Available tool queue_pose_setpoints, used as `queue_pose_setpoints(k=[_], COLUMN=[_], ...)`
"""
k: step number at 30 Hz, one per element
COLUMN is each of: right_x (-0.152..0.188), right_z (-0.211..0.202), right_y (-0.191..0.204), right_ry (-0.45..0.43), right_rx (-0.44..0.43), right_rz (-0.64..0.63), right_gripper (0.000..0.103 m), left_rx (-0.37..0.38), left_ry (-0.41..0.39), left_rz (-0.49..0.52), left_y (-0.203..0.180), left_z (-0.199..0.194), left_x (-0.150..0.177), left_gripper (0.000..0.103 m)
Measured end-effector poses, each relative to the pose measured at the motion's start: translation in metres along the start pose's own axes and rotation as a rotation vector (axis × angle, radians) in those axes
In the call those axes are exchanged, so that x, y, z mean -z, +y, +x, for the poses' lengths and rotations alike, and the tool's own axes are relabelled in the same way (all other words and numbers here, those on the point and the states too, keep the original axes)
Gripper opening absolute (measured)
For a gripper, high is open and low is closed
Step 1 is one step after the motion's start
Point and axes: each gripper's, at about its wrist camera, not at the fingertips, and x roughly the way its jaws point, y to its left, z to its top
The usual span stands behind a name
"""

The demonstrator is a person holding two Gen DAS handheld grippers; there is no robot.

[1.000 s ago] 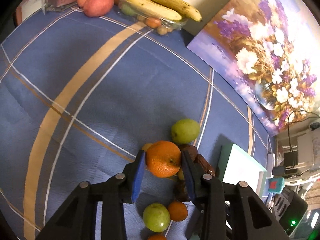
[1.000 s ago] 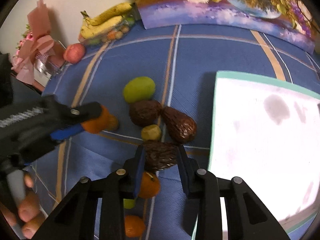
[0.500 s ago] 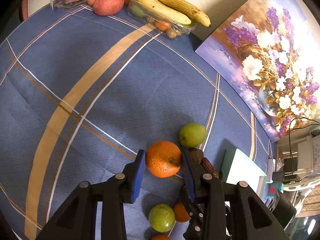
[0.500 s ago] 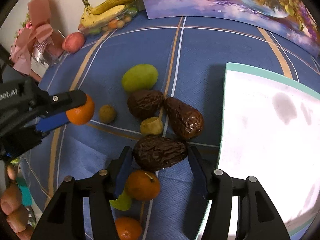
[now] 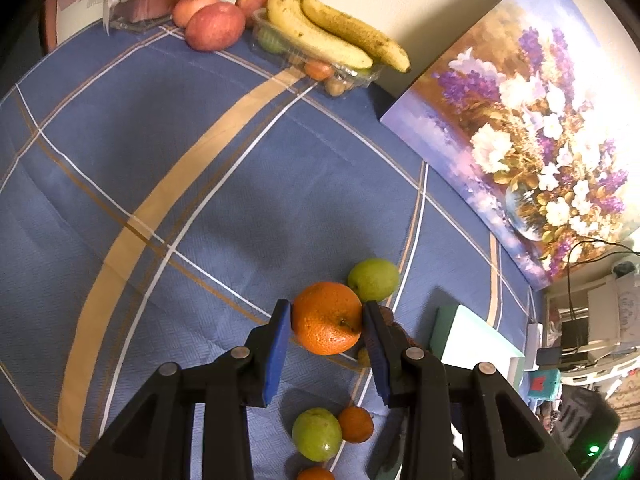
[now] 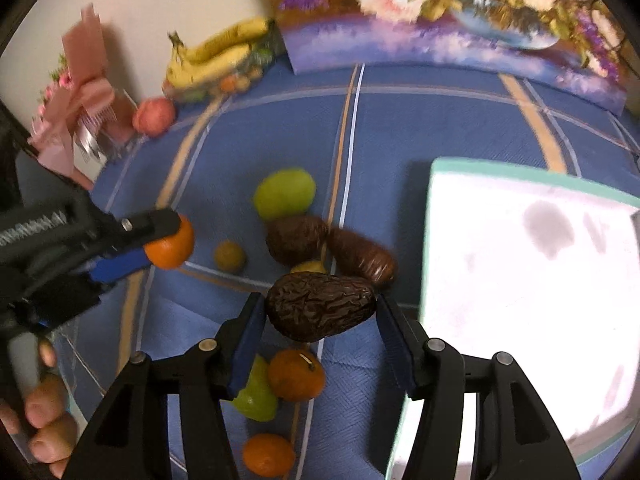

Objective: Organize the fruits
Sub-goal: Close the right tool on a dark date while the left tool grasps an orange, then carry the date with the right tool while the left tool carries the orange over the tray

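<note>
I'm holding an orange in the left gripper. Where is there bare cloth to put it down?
The orange has open blue tablecloth ahead and left, between the fruit cluster and the bananas and apples at the wall. Crowded: around the green fruit, the dark wrinkled fruits and the white box.

Right gripper (image 6: 320, 320) jaws just opened, dark wrinkled avocado (image 6: 320, 306) sits between the blue pads, small gaps both sides. Left gripper (image 6: 160, 240) at left, clamped on an orange (image 6: 172, 246). Two more avocados (image 6: 298, 238) behind, green fruit (image 6: 285, 193) beyond. White tray (image 6: 520, 280) on right, blue tablecloth (image 6: 420, 128).
</note>
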Motion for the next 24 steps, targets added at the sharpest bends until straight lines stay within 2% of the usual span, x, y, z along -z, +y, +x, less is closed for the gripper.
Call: queue_pose_setpoints(k=[12, 24], right_x=[-0.005, 0.012], right_z=[-0.035, -0.073], right_y=[-0.058, -0.152], right_ry=[-0.047, -0.084], right_rx=[0.073, 0.269], right_rz=[0.158, 0.371], right_gripper=[0.059, 0.059], left_rx=[0.027, 0.035], left_ry=[-0.024, 0.043], left_rz=[0.078, 0.239], left_y=[-0.024, -0.074], left_z=[-0.013, 0.002], left_x=[0.010, 0.045], left_gripper=[0.038, 0.039])
